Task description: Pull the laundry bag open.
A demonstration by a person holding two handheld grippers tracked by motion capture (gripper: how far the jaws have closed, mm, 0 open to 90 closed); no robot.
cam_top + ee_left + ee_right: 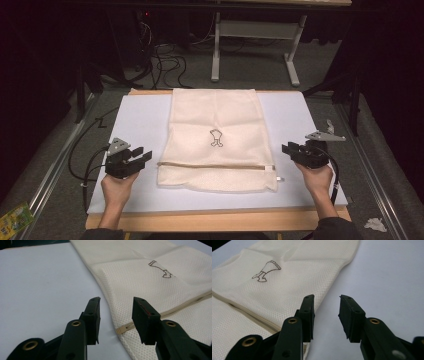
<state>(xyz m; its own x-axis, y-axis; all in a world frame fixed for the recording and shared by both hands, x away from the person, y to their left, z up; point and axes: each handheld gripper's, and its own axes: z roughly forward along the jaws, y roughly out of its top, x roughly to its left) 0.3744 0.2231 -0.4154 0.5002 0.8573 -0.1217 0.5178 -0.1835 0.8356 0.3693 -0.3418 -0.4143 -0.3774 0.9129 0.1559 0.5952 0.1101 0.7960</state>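
Observation:
A cream mesh bag (pixel 215 135) lies flat on the pale sheet (pixel 135 120) in the middle of the table. It bears a small dark emblem (pixel 216 138), and a zipper (pixel 215 166) runs across near its front end. My left gripper (pixel 143 156) hovers just off the bag's left edge, its jaws open and nothing between them. In the left gripper view the left gripper (pixel 117 302) points at the bag (pixel 155 282) by the zipper's end (pixel 125 327). My right gripper (pixel 287 149) is open beside the bag's right edge. In the right gripper view the right gripper (pixel 327 300) is empty, with the bag (pixel 287 280) to its left.
The sheet covers a wooden table whose front edge (pixel 215 220) shows. A desk frame (pixel 255 45) and cables (pixel 165 65) stand beyond the table's far end. A green packet (pixel 15 217) and crumpled paper (pixel 375 224) lie on the floor.

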